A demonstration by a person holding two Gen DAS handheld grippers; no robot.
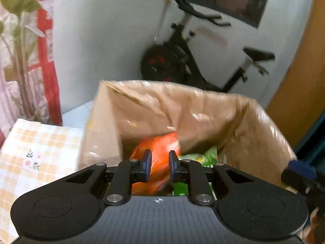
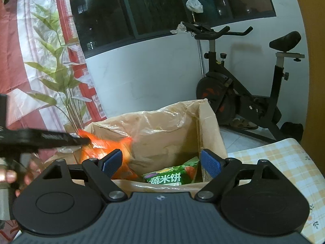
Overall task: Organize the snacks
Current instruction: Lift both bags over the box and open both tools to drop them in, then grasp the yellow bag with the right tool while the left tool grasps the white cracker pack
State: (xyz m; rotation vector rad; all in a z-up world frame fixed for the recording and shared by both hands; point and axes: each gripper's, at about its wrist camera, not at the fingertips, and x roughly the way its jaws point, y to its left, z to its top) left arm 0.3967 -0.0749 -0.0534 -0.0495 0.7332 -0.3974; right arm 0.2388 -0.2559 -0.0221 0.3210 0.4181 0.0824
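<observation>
Left gripper [image 1: 160, 165] reaches over the plastic-lined cardboard box [image 2: 211, 126], jaws pinching a blurred orange snack bag [image 2: 105, 144] above the opening. Right gripper [image 2: 161, 162] hovers wide open, empty. Checked tablecloth [image 2: 280, 158] beside; exercise bike [image 2: 243, 93] behind. Green packet [image 2: 172, 174] inside reads "蔬米饼".

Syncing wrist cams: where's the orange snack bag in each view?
Left wrist: orange snack bag low centre, between the left gripper fingers.
Right wrist: orange snack bag left of centre, blurred.
Shared landmark: plastic-lined cardboard box.
</observation>
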